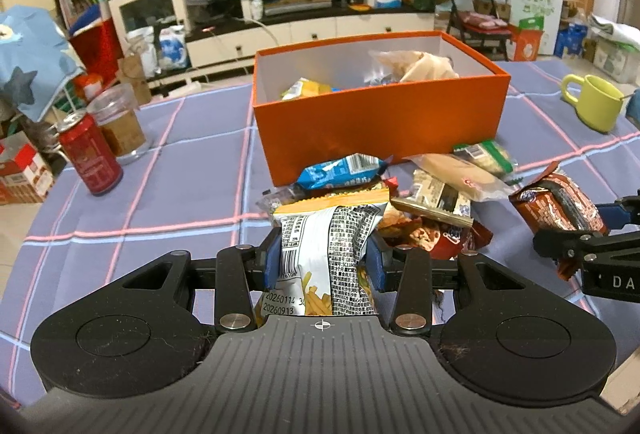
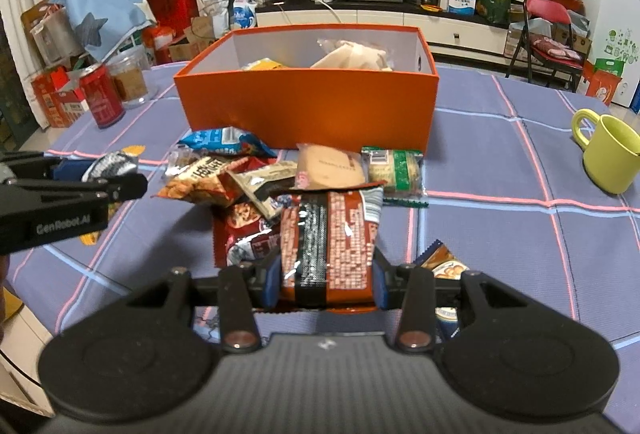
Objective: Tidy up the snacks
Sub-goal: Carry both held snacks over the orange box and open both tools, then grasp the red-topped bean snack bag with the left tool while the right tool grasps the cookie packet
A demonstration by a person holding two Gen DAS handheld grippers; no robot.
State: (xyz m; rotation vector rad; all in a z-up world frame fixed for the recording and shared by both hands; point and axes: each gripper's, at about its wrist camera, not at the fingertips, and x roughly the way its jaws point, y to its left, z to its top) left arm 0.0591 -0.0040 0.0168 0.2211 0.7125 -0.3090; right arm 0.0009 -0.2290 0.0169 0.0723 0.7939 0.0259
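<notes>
An open orange box (image 1: 376, 129) (image 2: 308, 105) stands mid-table with a few snack packs inside. A pile of snack packets (image 1: 432, 201) (image 2: 256, 181) lies in front of it. My left gripper (image 1: 324, 262) is shut on a white and yellow fries packet (image 1: 324, 246), held just above the pile's near edge. My right gripper (image 2: 326, 274) is shut on a brown-red snack packet (image 2: 328, 238) (image 1: 556, 209), to the right of the pile. The left gripper also shows at the left edge of the right wrist view (image 2: 100, 173).
A red can (image 1: 90, 157) (image 2: 102, 101) and a glass jar (image 1: 120, 125) stand at the table's left. A yellow-green mug (image 1: 596, 101) (image 2: 612, 153) stands at the right. The table has a purple checked cloth (image 1: 180, 193). A cluttered TV stand lies beyond the table.
</notes>
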